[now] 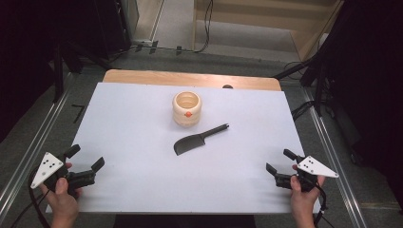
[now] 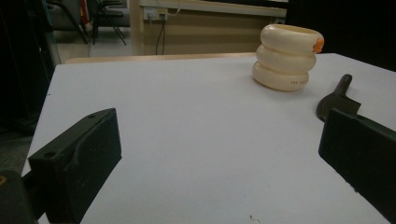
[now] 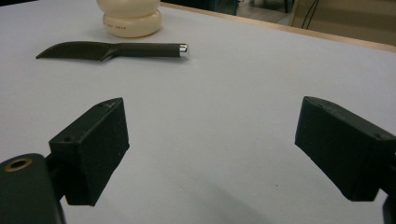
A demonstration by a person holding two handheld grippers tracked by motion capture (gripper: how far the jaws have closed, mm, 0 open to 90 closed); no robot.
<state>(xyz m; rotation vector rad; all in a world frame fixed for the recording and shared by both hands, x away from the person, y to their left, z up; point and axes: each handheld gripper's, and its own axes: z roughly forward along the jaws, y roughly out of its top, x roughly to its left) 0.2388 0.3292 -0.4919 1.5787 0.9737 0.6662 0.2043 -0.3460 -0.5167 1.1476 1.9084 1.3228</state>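
A cream ribbed holder (image 1: 187, 108) with an orange spot stands upright at the middle back of the white table top (image 1: 133, 128). In front of it and slightly right lies a black spatula (image 1: 197, 140), handle pointing right and back. My left gripper (image 1: 86, 157) is open near the front left corner, held in a hand, nothing between its jaws. My right gripper (image 1: 279, 160) is open near the front right corner, also empty. The left gripper view has the holder (image 2: 287, 56) and the spatula (image 2: 337, 97) far beyond the jaws. The right gripper view has the spatula (image 3: 112, 50) lying before the holder (image 3: 130, 18).
A wooden strip (image 1: 190, 78) runs along the table's back edge, with a small dark spot (image 1: 227, 86) on it. Metal rails (image 1: 332, 152) flank the table on both sides. Cables (image 1: 206, 28) and dark stand legs (image 1: 297, 69) lie on the floor behind.
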